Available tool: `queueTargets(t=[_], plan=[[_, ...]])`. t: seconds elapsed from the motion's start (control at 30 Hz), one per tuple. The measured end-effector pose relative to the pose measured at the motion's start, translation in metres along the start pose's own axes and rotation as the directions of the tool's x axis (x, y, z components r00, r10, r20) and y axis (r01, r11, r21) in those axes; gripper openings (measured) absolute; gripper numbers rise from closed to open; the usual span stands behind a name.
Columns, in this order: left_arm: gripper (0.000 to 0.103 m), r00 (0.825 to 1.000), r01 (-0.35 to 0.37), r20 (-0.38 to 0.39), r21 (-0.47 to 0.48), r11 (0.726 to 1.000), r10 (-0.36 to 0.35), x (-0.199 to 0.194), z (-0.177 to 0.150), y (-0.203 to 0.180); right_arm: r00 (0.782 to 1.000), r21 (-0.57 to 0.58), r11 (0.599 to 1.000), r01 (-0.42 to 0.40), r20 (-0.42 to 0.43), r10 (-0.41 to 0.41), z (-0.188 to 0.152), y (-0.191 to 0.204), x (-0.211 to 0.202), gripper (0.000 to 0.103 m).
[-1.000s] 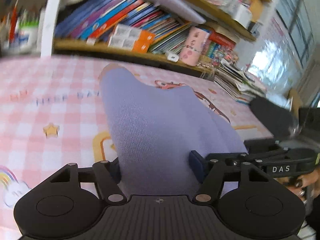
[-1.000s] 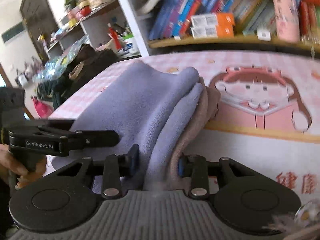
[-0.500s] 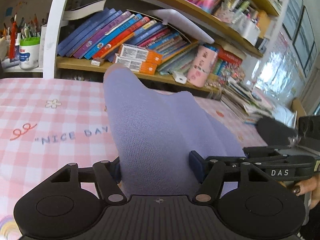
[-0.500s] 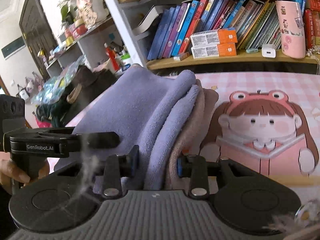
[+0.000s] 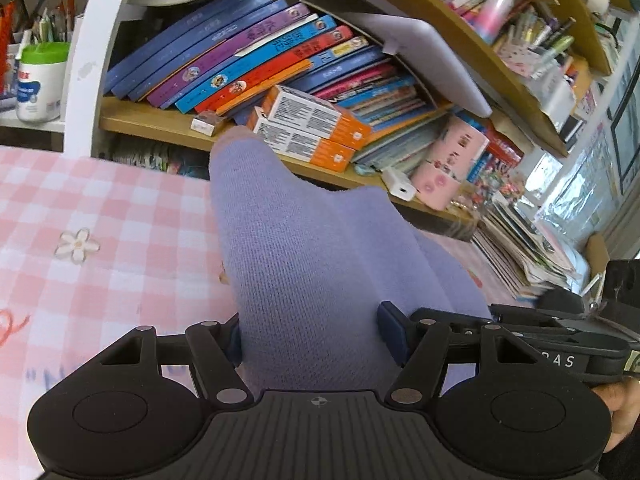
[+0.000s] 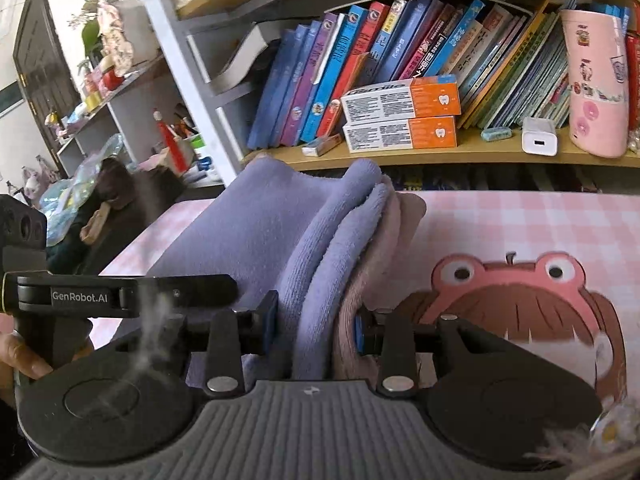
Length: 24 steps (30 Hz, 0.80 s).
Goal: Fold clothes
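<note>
"genrobot.ai" on left gripper [image 6: 276, 322]

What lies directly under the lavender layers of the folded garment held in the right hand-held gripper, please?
A pinkish-beige layer shows beneath the lavender garment, clamped together in the right hand-held gripper. Anything deeper inside is covered.

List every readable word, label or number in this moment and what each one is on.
"GenRobot.AI": side of the left tool, seen from the right wrist view.
"AS", first letters hidden: side of the right tool, seen from the left wrist view.
Blue letters, partly hidden: pink checked tablecloth.
Book spines and orange boxes: print too small to read.
</note>
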<state>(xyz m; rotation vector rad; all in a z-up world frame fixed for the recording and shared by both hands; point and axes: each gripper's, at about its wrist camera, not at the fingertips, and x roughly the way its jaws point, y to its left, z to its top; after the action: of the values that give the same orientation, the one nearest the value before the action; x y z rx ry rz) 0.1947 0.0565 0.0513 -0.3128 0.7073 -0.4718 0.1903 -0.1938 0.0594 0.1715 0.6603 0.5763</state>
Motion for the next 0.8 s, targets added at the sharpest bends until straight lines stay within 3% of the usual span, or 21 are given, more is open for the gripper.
queueTargets(t=[0.4,0.67,0.73,0.8], plan=[[0.065,0.999,-0.008,0.033,0.013,1.0,0.007,0.049,0.025,0.023,1.0,0.087,0.996,-0.005,0.008,0.005,0.025,-0.04,0.052,0.032],[0.064,0.994,-0.017,0.105,-0.101,0.995,0.028,0.066,0.026,0.038,1.0,0.122,0.993,0.009,0.027,-0.012,0.03,-0.052,0.07,0.033],[0.065,0.993,-0.02,0.113,-0.132,0.991,0.036,0.068,0.027,0.042,0.999,0.127,0.992,0.015,0.049,-0.021,0.026,-0.054,0.065,0.036],[0.068,0.991,-0.043,0.122,-0.157,0.987,0.063,0.062,0.026,0.045,0.996,0.125,0.992,0.028,0.083,-0.038,0.018,-0.053,0.052,0.047]])
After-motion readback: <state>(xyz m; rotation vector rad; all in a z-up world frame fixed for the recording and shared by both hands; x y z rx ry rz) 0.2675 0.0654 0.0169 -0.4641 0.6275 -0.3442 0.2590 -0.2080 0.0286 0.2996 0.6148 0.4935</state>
